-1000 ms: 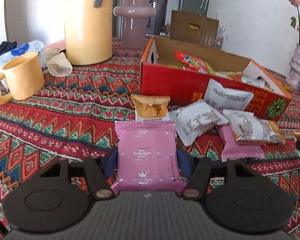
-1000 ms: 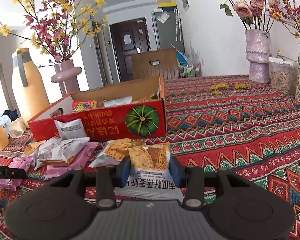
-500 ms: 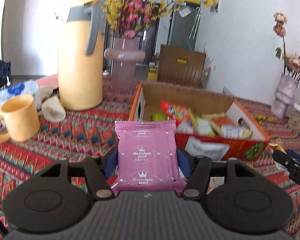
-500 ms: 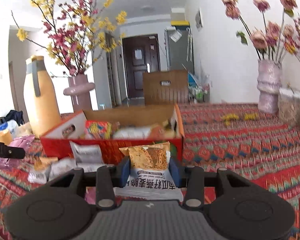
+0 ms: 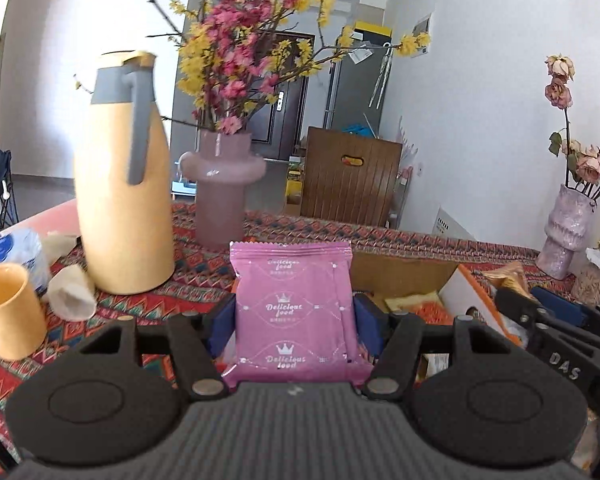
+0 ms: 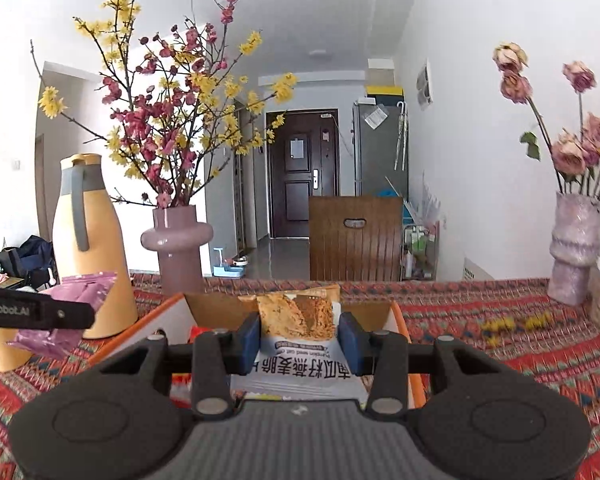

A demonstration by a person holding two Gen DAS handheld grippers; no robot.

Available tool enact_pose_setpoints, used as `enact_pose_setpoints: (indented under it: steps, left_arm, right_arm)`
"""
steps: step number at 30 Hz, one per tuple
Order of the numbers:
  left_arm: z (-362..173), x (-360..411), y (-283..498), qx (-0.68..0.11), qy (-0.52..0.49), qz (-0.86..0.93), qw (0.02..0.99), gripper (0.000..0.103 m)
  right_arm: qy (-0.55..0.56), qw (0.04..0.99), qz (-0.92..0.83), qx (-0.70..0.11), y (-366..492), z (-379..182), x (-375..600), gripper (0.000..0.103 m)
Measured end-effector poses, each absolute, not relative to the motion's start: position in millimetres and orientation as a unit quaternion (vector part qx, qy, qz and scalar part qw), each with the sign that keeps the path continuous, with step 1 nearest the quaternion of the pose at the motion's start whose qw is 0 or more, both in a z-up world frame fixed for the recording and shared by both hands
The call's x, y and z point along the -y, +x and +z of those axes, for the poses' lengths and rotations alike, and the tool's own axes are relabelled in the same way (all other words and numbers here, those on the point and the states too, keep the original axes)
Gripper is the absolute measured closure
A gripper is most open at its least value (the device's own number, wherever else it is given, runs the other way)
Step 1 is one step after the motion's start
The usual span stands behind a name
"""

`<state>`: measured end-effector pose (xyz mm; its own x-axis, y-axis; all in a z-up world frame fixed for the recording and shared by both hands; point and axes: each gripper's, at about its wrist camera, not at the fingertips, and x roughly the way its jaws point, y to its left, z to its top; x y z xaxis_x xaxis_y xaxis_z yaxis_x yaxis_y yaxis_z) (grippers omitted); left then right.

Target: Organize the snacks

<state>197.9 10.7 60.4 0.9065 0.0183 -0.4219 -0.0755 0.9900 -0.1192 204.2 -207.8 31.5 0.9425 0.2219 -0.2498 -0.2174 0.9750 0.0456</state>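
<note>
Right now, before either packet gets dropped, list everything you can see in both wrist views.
Pink packet: one, pink, clamped upright in the left gripper.
Cracker packet: one, white and orange, clamped in the right gripper.
Box: one, orange cardboard, open, snacks inside, just beyond both grippers.
Jug: one, yellow with grey handle, table left.
Mug: one, yellow, near left.
Flower vase: one, mauve, behind the box.
Rose vase: one, pale pink, far right.
Chair: one, brown, beyond the table.
Tablecloth: one, red patterned.
Left gripper: black, jaws shut on the pink packet.
Right gripper: black, jaws shut on the cracker packet.

Jug (image 5: 122, 200) left of vase (image 5: 220, 196), behind box (image 5: 452, 280)
</note>
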Motion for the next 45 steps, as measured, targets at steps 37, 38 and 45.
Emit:
enact_pose_setpoints:
  steps: [37,38,45]
  left_arm:
    - [14.9,-6.2,255.2,-0.185,-0.063,0.080,0.977,0.000]
    - [15.1,-6.1,254.8,-0.185,-0.063,0.080,0.977,0.000]
    - [27.7,-5.2,244.8,-0.168,-0.064,0.079,0.980,0.000]
  right_arm:
    - [0.042,0.982,0.078,-0.169,263.0,-12.5,205.8,0.000]
    - [0.044,0.981,0.078,-0.170,263.7,-12.3,206.2,0.000]
    - [0.044,0.982,0.079,-0.169,263.5,-11.4,205.8,0.000]
